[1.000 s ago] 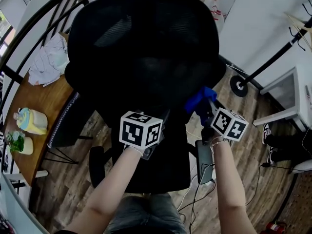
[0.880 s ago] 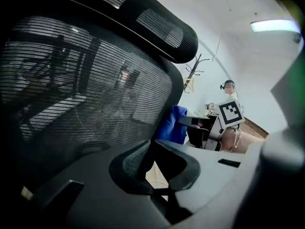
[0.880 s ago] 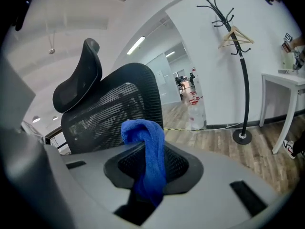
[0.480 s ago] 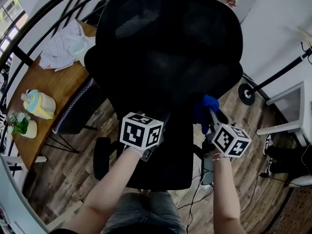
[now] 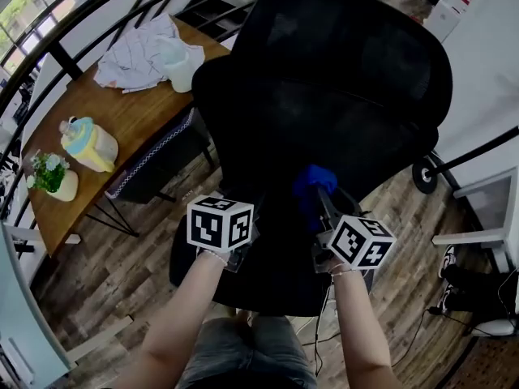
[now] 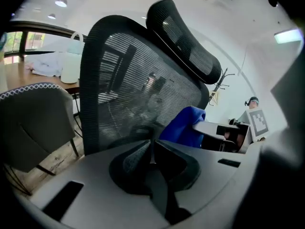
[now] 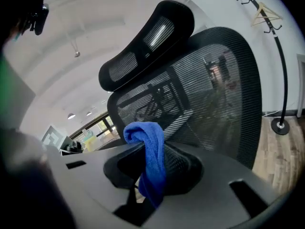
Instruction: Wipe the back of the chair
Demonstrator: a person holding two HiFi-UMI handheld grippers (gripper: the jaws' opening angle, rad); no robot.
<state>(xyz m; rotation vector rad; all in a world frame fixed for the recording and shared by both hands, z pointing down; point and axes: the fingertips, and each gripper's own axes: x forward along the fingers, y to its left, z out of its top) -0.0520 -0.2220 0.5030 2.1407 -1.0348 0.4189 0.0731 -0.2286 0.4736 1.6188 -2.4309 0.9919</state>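
A black mesh office chair (image 5: pixel 324 79) stands in front of me, its back (image 6: pixel 128 89) and headrest (image 7: pixel 143 37) filling both gripper views. My right gripper (image 5: pixel 320 205) is shut on a blue cloth (image 5: pixel 312 186), which drapes out between its jaws (image 7: pixel 150 161) close to the lower part of the chair back. My left gripper (image 5: pixel 243 241) hangs beside it at the left, jaws shut with nothing between them (image 6: pixel 151 151). From the left gripper view the blue cloth (image 6: pixel 183 125) shows to the right, near the mesh.
A wooden table (image 5: pixel 89 144) at the left carries a crumpled white cloth (image 5: pixel 134 51), a yellow-and-blue container (image 5: pixel 87 144) and a small plant (image 5: pixel 50 175). A grey chair (image 5: pixel 150 168) sits by the table. A coat stand base (image 5: pixel 426 173) is at the right, on wood flooring.
The chair now sits further right and up in the head view. Both grippers have shifted left and down along the chair back, the right one still carrying the blue cloth.
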